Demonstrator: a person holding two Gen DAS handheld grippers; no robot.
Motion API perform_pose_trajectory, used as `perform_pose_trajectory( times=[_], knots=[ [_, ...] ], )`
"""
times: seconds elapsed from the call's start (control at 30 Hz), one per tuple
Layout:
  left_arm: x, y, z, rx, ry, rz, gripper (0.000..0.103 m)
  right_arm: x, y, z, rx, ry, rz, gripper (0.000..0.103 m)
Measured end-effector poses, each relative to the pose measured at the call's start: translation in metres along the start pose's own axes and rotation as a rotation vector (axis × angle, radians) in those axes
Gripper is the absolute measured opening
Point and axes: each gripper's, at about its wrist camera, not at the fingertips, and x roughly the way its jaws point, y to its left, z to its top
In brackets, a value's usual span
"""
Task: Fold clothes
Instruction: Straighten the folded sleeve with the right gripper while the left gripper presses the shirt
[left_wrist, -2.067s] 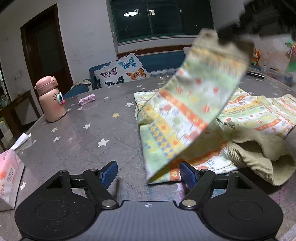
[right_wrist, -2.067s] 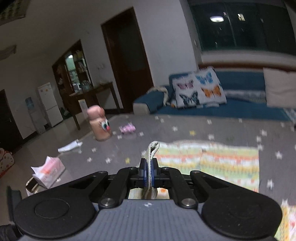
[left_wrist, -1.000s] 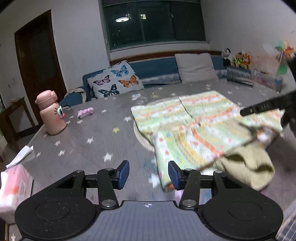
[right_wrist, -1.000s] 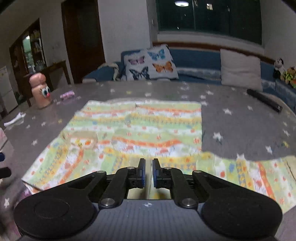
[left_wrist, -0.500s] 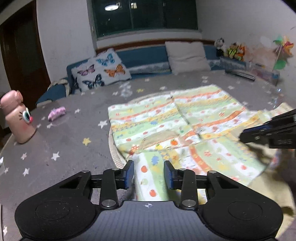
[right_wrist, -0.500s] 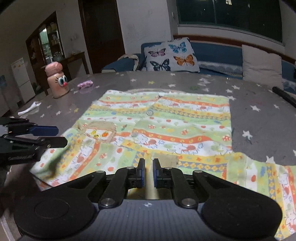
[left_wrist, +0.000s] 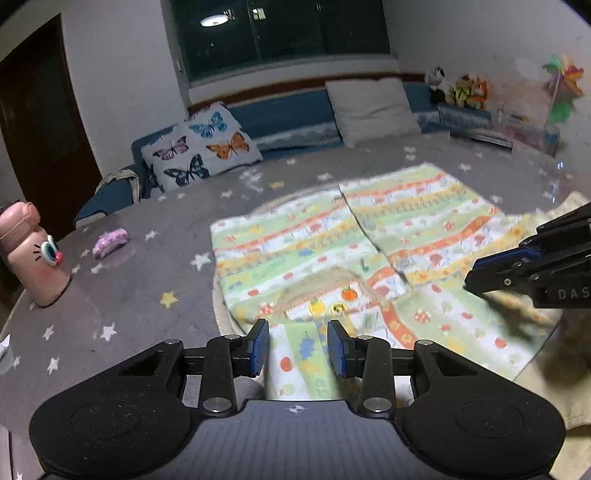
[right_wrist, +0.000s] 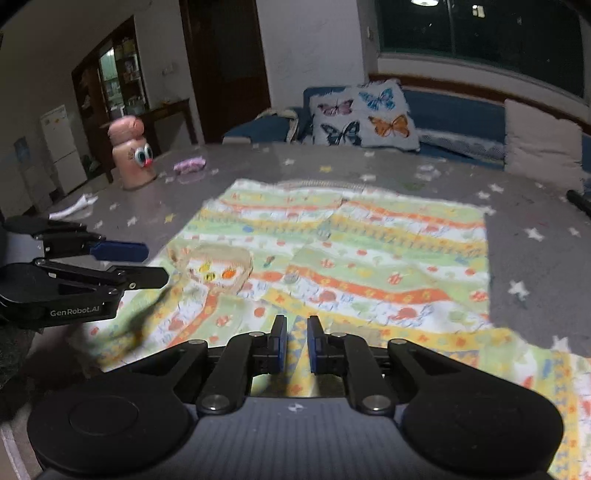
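Note:
A child's garment (left_wrist: 369, 251) striped in green, orange and yellow lies spread flat on the grey star-print table (left_wrist: 147, 295), with a pocket (left_wrist: 317, 295) near its left front. My left gripper (left_wrist: 298, 328) hovers over the garment's near left edge; its jaws stand apart and the cloth lies below the gap, unpinched. In the right wrist view the garment (right_wrist: 351, 258) fills the middle, and the left gripper (right_wrist: 155, 262) enters from the left. My right gripper (right_wrist: 296, 325) is above the near hem, its jaws opening to a narrow gap with nothing pressed between them. It also shows in the left wrist view (left_wrist: 471, 275).
A pink cartoon bottle (left_wrist: 33, 258) and a small purple bundle (left_wrist: 110, 242) stand at the table's far left. A beige garment (left_wrist: 546, 391) lies under the striped one's right side. A black remote (right_wrist: 580, 201) sits far right. A sofa with a butterfly cushion (left_wrist: 199, 147) lies beyond.
The cloth that the right gripper held up now lies flat and released. My left gripper has moved right onto the garment's near corner with narrower jaws. The right jaws have parted slightly.

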Motion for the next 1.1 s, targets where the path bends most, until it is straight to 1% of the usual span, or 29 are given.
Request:
perform_pose_trajectory(
  times=[0.07,0.17,0.23,0.3,0.43,0.57,0.73,0.8,0.87,1.07,1.1],
  knots=[
    [0.005,-0.001,-0.003,0.01,0.015,0.008,0.039,0.005,-0.002,-0.003,-0.006,0.014,-0.009,0.012],
    [0.002,-0.001,-0.004,0.01,0.009,0.013,0.039,-0.001,-0.002,-0.004,-0.011,0.004,-0.011,0.014],
    [-0.002,-0.002,-0.003,0.008,-0.003,0.012,0.039,-0.01,0.0,-0.003,-0.018,-0.012,-0.006,0.021],
    [-0.008,-0.007,-0.003,0.016,-0.017,0.008,0.039,-0.017,0.004,-0.005,-0.035,-0.022,0.01,0.023],
    [-0.022,-0.019,-0.002,0.035,-0.046,-0.019,0.039,-0.029,0.012,-0.016,-0.051,-0.023,0.039,0.023],
    [-0.03,-0.036,-0.005,0.067,-0.058,-0.054,0.04,-0.04,0.014,-0.031,-0.061,-0.023,0.027,0.023],
    [-0.03,-0.056,-0.017,0.123,-0.042,-0.062,0.04,-0.051,0.011,-0.046,-0.047,-0.014,0.007,0.023],
    [-0.029,-0.06,-0.022,0.139,-0.038,-0.049,0.041,-0.054,0.01,-0.053,-0.043,-0.021,0.0,0.024],
    [-0.031,-0.062,-0.021,0.144,-0.042,-0.035,0.044,-0.056,0.009,-0.055,-0.035,-0.029,-0.004,0.024],
    [-0.043,-0.065,-0.013,0.133,-0.078,-0.033,0.056,-0.069,0.001,-0.061,0.02,-0.052,-0.012,0.024],
    [-0.045,-0.067,-0.012,0.131,-0.083,-0.034,0.062,-0.073,-0.003,-0.063,0.034,-0.059,-0.015,0.024]
  ],
)
